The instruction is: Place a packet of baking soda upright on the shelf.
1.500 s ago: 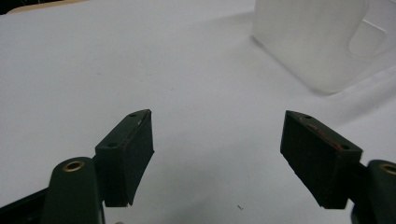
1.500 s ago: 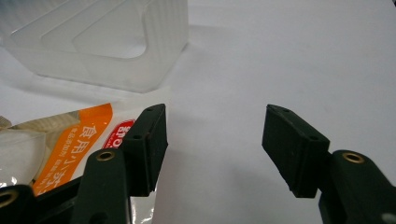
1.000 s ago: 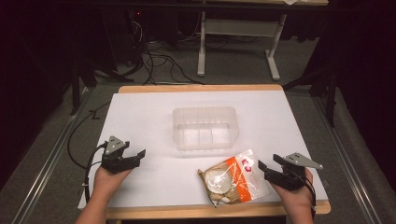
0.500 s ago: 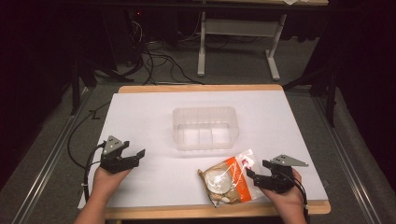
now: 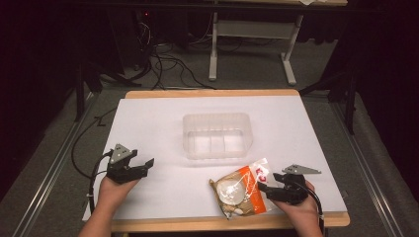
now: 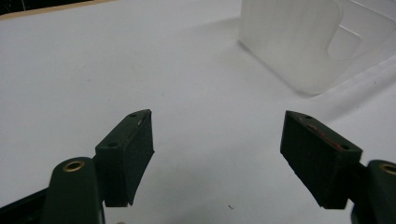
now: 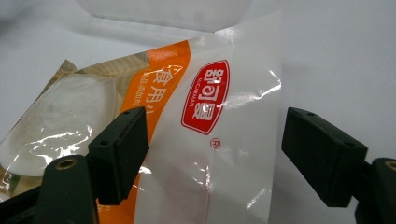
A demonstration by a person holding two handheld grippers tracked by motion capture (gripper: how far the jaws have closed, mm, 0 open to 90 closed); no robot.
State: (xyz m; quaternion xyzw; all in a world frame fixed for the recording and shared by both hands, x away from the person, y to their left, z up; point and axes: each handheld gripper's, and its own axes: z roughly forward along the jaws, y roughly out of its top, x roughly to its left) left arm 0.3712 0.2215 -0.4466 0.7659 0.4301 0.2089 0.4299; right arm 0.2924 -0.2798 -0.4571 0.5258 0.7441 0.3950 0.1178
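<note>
Looking down from the high view, a white-covered table [image 5: 163, 118] is seen with a clear plastic container [image 5: 217, 135] near its middle. A snack bag [image 5: 240, 192], orange and clear, lies flat near the front edge, just in front of the container. The right gripper [image 5: 263, 186] is held at the bag's right end, its jaws spread and touching or nearly touching the wrapper. The left gripper [image 5: 143, 165] is held well apart at the left, over bare table.

In the left gripper view, the jaws are spread wide above the white surface, with nothing between them; the container [image 6: 299, 42] stands ahead to the right.

In the right gripper view, the jaws are spread, and the bag's clear end with a red logo [image 7: 205, 95] lies between them, not pinched.
</note>
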